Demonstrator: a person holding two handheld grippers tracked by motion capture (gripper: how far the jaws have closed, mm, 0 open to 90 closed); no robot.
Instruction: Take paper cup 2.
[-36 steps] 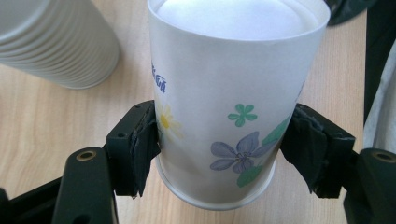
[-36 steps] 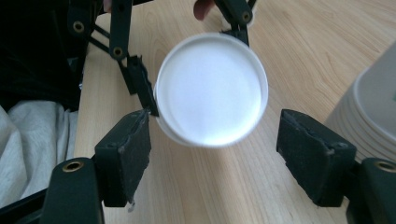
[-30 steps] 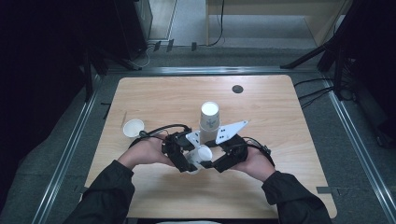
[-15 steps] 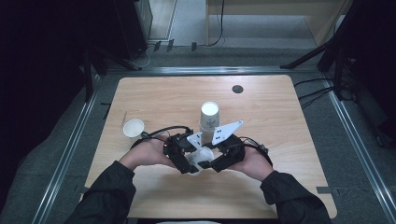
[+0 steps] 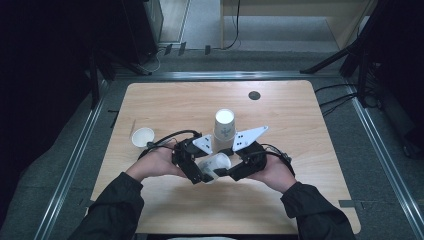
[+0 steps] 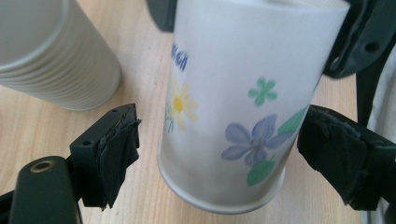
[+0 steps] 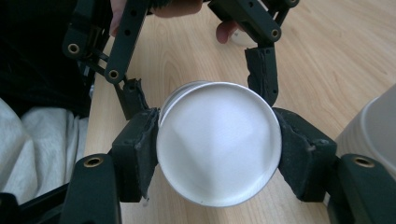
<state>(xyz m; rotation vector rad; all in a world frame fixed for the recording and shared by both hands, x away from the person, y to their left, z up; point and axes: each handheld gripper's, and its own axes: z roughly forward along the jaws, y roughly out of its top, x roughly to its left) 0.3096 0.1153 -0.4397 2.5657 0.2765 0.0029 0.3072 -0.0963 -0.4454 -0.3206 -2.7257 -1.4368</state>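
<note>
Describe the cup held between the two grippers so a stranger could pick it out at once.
On the wooden table, look at the near middle, where the two hands meet. The flowered cup lies tipped on its side between the grippers, clamped by the right gripper. Unlike the plain stack of cups behind it, it has painted flowers.

- The cup stack (image 5: 224, 130) stands upright just behind both grippers and blocks the way forward at the middle.
- The small cup (image 5: 142, 136) stands near the left edge, beside the left hand (image 5: 157, 162).
- The table (image 5: 300, 125) is bare at the right and at the far side, except a dark disc (image 5: 254, 95).
- The near strip before the sleeves is free.
</note>
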